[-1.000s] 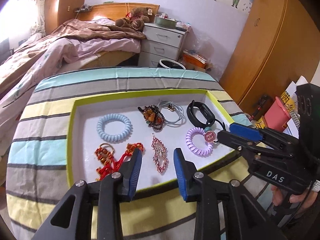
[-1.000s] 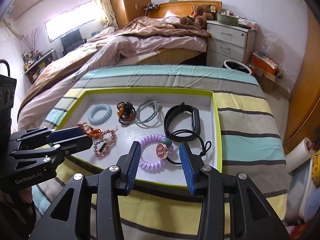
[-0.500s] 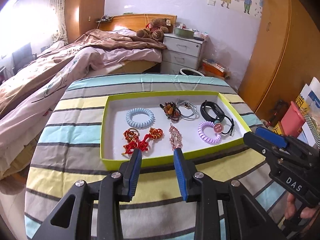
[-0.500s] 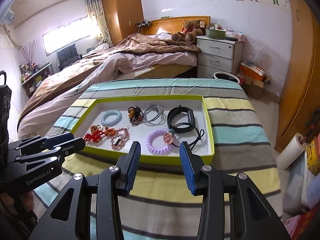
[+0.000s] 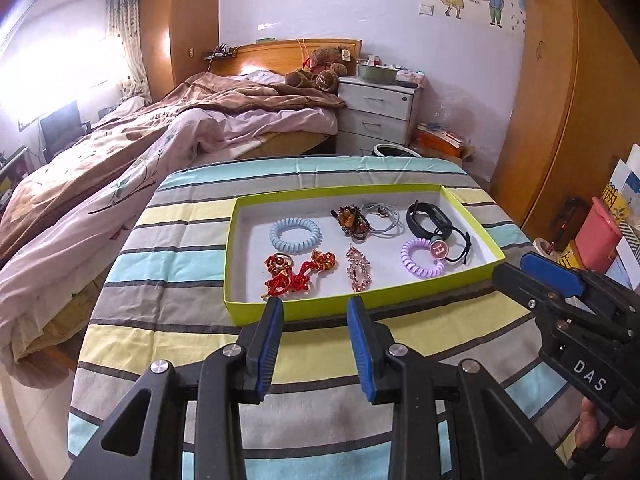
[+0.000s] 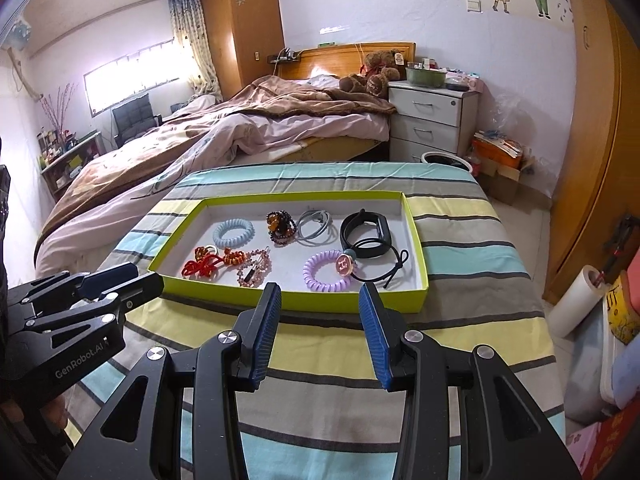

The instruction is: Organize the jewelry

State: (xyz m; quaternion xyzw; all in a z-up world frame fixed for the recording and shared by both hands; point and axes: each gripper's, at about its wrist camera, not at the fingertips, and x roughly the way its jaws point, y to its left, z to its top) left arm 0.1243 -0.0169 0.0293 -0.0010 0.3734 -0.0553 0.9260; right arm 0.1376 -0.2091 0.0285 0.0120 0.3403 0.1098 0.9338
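Left wrist view shows the tray (image 5: 472, 236) on the striped counter (image 5: 168, 264), with every piece of jewelry inside it and spread apart. From left to right lie a blue coil (image 5: 295, 235) in the far row with a red knot (image 5: 294, 272) near it, then a bead bracelet (image 5: 351, 220) above a pink clip (image 5: 359, 268), a grey cord (image 5: 386, 220), a purple coil (image 5: 420, 258) and, far right, a black band (image 5: 426, 220). Nothing lies loose on the cloth, so the sorting looks finished or close to it; at most the black cord touching the purple coil could be tidied.

The left hand-held gripper (image 5: 315, 312) hangs near the tray's near wall, jaws well apart and empty. The right hand-held gripper (image 6: 319, 300) is likewise wide open, holding nothing, just short of the tray.

The right wrist view alone shows a paper roll (image 6: 580, 300) on the floor at right and the tray's right wall from outside; the left wrist view alone shows a pink bin (image 5: 596, 232).
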